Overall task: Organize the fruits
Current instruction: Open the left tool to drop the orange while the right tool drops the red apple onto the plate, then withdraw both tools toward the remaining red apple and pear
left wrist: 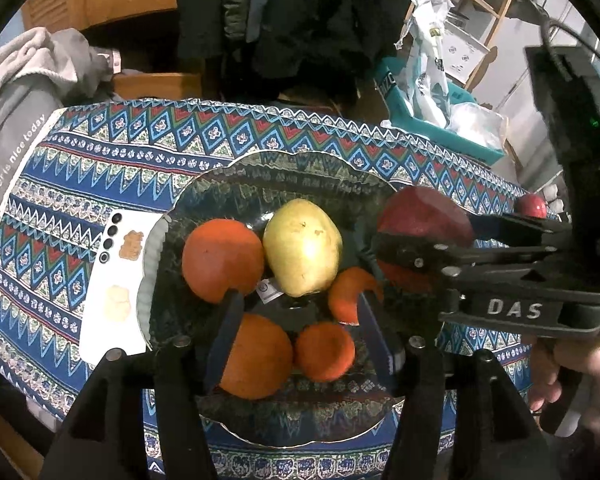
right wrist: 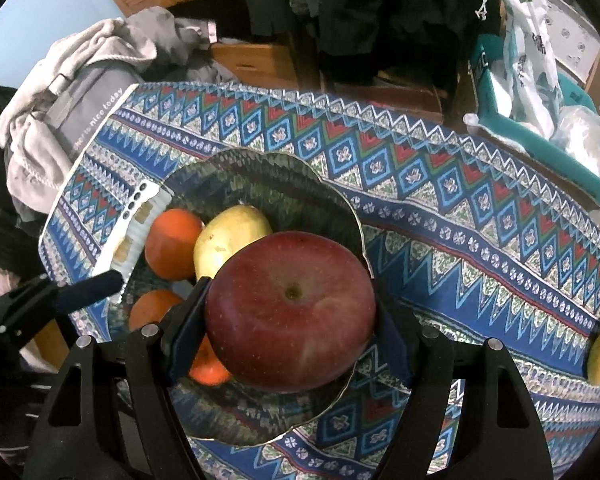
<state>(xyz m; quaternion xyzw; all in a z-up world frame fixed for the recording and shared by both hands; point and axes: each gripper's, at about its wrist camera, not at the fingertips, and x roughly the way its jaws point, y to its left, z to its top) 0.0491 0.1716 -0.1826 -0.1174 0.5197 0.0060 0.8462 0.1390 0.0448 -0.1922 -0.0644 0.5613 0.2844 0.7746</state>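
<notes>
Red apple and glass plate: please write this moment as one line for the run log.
right gripper: shut on red apple, above glass plate | left gripper: open, empty | plate: oranges, pear

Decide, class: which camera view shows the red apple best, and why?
The right wrist view: the red apple fills the centre, gripped between the right gripper's jaws, its dimpled end toward the camera. In the left wrist view only its upper part shows, above the glass plate's edge, behind that gripper.
</notes>
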